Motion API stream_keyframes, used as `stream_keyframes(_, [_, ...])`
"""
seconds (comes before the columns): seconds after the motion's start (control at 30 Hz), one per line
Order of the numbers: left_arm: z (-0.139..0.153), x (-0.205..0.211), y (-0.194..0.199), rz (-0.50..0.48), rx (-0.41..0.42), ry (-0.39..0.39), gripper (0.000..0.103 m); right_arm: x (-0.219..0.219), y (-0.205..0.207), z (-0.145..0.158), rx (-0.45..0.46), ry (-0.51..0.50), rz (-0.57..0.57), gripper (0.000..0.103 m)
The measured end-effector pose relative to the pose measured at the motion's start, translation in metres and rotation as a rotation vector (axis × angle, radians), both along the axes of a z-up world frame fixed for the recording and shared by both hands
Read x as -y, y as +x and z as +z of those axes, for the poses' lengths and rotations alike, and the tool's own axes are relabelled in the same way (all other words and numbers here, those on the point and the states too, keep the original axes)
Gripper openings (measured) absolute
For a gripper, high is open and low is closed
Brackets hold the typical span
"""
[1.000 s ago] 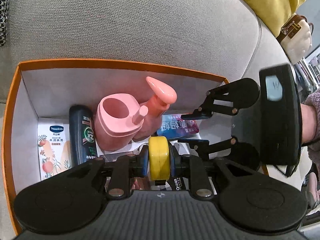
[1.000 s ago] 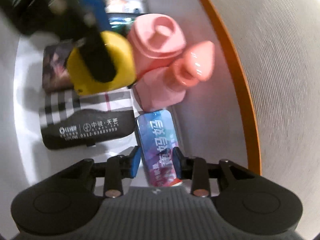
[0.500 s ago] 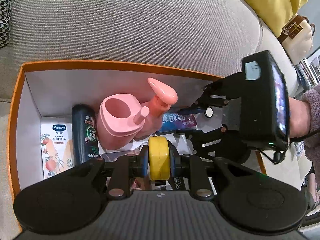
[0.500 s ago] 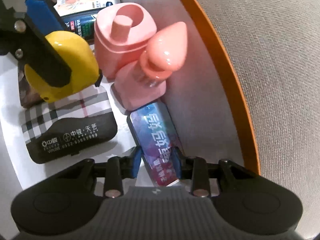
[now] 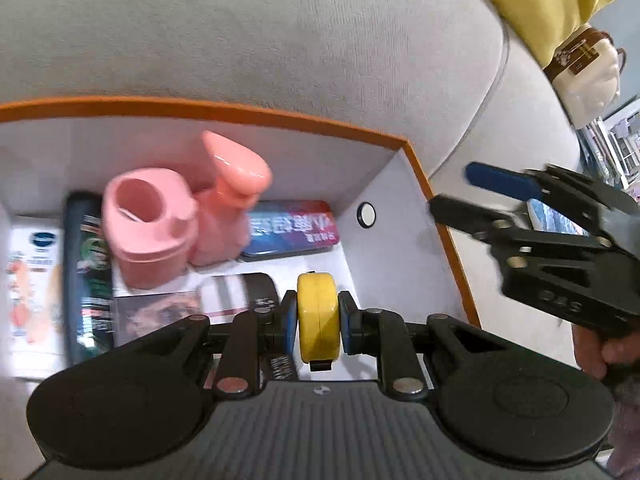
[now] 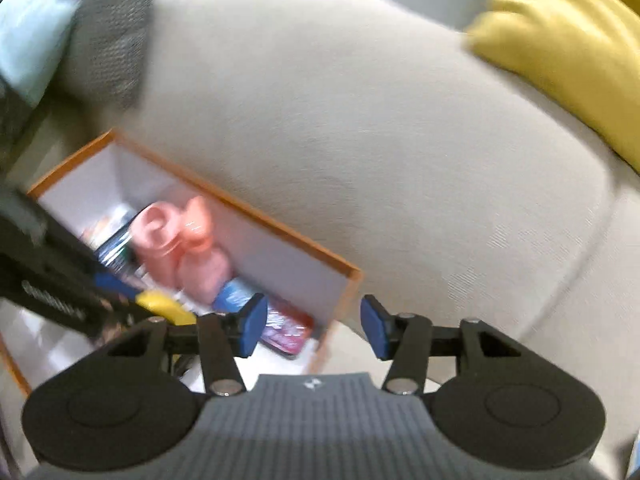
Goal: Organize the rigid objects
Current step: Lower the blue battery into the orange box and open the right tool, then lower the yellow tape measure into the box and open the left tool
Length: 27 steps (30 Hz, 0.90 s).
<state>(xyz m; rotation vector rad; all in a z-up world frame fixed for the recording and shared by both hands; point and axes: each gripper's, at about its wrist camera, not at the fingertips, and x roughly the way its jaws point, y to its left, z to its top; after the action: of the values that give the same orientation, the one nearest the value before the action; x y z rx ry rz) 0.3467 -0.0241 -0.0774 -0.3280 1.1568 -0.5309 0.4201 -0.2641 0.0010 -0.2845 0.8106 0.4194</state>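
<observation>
Orange-rimmed white cardboard box (image 5: 424, 184) on the beige sofa sits beneath the left gripper (image 5: 318, 316), clamped flat-sided on a small, hard, glossy yellow tape measure (image 5: 318, 316), likely light yet slippery, while the right gripper (image 6: 314, 330), just opening, hangs empty.

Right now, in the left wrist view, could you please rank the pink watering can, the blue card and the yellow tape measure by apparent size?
1. pink watering can, clearly largest.
2. blue card and yellow tape measure: too alike to rank; the tape measure is nearer the camera.
</observation>
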Motion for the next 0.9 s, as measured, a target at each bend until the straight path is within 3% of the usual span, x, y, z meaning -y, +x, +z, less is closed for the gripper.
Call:
stream_keyframes(0.13, [-0.011,0.023,0.014,-0.022,-0.035,0.021,0.023,0.010,0.006,-0.019,-0.023,0.008,-0.101,0.058])
stream_keyframes(0.2, [-0.014,0.033,0.019,-0.030,-0.040,0.021,0.023,0.021,-0.001,-0.027,-0.026,0.051,-0.143,0.068])
stream_keyframes(0.53, [-0.044,0.055,0.038,-0.006,-0.135,-0.028,0.024,0.025,0.005,-0.030,-0.023,0.070,-0.165,0.069])
stream_keyframes(0.6, [-0.047,0.055,0.037,0.010,-0.147,0.011,0.029,0.026,0.000,-0.029,-0.016,0.070,-0.170,0.069])
stream_keyframes(0.7, [-0.045,0.055,0.038,0.007,-0.134,0.036,0.049,0.021,-0.001,-0.030,0.011,0.042,-0.174,0.069])
stream_keyframes(0.77, [-0.038,0.056,0.034,-0.007,-0.103,0.099,0.064,0.023,-0.003,-0.027,0.022,0.034,-0.194,0.069])
stream_keyframes(0.9, [-0.027,0.063,0.026,-0.079,-0.075,0.180,0.065,0.032,-0.003,-0.020,-0.004,0.056,-0.267,0.069])
